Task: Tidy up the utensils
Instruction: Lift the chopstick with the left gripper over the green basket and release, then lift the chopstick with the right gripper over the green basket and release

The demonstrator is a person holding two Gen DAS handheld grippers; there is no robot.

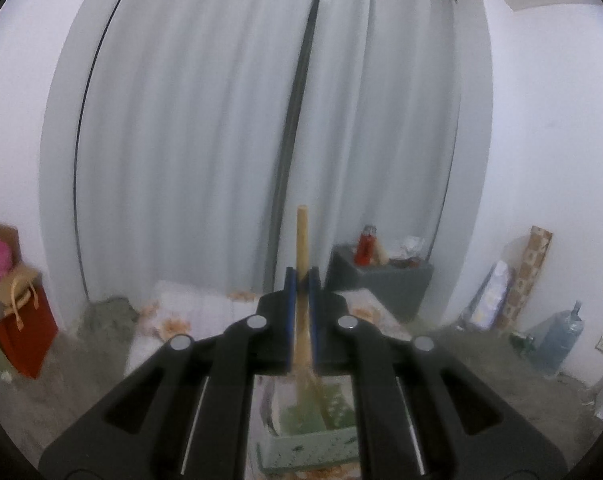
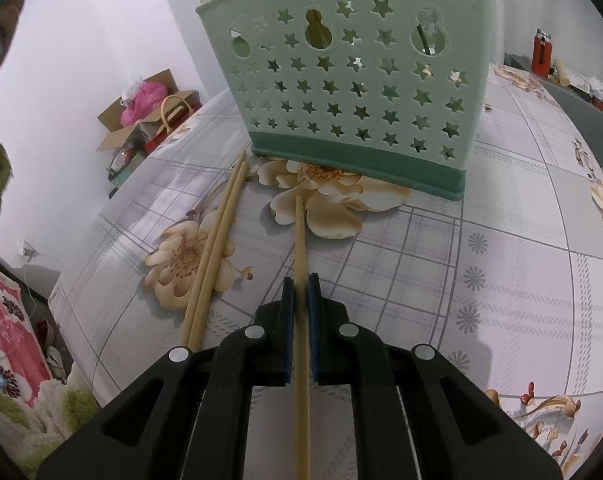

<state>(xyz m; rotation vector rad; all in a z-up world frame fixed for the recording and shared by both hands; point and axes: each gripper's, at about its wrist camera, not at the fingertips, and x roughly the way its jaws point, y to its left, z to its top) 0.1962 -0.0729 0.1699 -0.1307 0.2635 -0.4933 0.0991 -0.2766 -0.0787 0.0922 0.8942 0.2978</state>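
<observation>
Both grippers, left [image 1: 301, 276] and right [image 2: 300, 282], fingers clamped mid-shaft on one light, stiff, slippery chopstick [image 2: 299, 240] each (pivot risk).

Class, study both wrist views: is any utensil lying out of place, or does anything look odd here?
Yes. Two pale wooden chopsticks lie loose on the flowered tablecloth, beside the mint-green star-punched plastic holder rather than in it. The right gripper is shut on a third chopstick; the left gripper holds another wooden stick above the holder.
</observation>
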